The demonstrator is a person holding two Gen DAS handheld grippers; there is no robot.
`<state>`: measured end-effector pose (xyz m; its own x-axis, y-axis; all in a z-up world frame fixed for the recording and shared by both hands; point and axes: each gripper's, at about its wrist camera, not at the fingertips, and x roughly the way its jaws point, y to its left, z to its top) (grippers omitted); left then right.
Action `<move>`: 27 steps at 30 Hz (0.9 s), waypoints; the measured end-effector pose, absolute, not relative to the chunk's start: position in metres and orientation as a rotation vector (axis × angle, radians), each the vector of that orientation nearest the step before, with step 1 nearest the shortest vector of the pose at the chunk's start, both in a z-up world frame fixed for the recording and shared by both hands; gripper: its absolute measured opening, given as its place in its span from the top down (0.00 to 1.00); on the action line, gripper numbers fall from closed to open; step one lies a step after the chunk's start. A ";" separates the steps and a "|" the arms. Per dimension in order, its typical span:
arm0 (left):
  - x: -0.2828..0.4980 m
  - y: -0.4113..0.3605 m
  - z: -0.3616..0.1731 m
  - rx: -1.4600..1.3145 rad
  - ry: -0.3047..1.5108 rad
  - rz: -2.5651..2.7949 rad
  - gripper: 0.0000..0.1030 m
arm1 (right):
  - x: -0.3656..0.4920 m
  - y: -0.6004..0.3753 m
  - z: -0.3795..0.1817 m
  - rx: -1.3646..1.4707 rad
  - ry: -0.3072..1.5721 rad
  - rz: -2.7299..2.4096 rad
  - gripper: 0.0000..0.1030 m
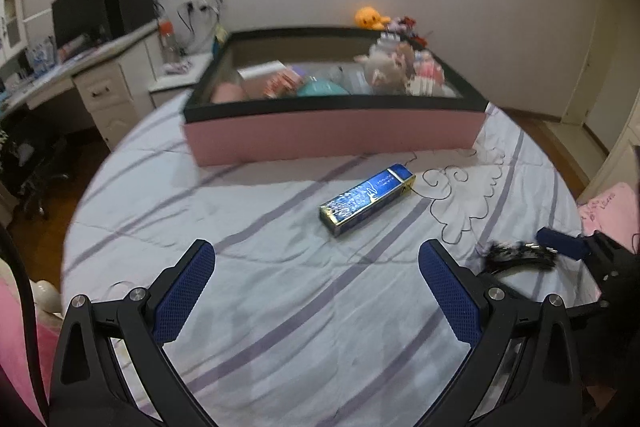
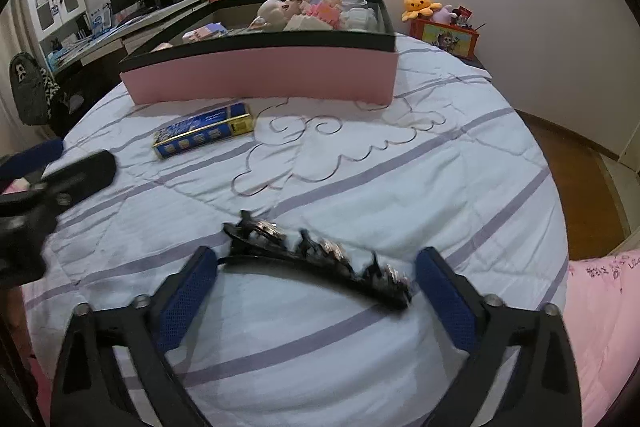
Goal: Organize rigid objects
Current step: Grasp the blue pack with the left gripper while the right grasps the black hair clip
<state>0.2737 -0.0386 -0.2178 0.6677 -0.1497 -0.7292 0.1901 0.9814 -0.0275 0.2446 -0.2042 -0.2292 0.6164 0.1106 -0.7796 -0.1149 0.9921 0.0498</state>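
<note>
While the blue box (image 1: 367, 200) is left lying further up the bed (image 2: 460, 187) near the pink tray (image 2: 260, 75), the black hairband (image 2: 320, 259) is straddled crosswise by the right gripper (image 2: 316, 291), spread wide, nothing pinched yet. Left gripper (image 1: 316, 291) is also held open, further off.

Glossy foil-printed box (image 1: 366, 199), matt striped cloth bedspread (image 2: 360, 187), textured pads (image 2: 444, 299), matt pink tray (image 2: 260, 77)
</note>
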 end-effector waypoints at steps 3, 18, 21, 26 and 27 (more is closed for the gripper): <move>0.295 -0.049 -0.228 0.070 0.871 -0.208 0.00 | 0.250 -0.216 -0.227 -0.008 0.888 0.100 0.21; 0.322 -0.086 -0.241 0.192 0.880 -0.303 0.53 | 0.285 -0.235 -0.222 0.037 0.862 0.155 0.72; 0.315 -0.087 -0.238 0.193 0.871 -0.319 0.77 | 0.287 -0.234 -0.221 0.039 0.858 0.171 0.76; 0.307 -0.092 -0.233 0.204 0.865 -0.334 0.80 | 0.285 -0.233 -0.220 0.055 0.848 0.197 0.83; 0.304 -0.092 -0.233 0.193 0.866 -0.344 0.80 | 0.284 -0.233 -0.219 0.061 0.843 0.201 0.83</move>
<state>0.3039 -0.0920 -0.2330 0.5977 -0.2168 -0.7718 0.3719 0.9279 0.0273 0.2845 -0.2327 -0.2194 0.6479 0.2004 -0.7349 -0.1525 0.9794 0.1327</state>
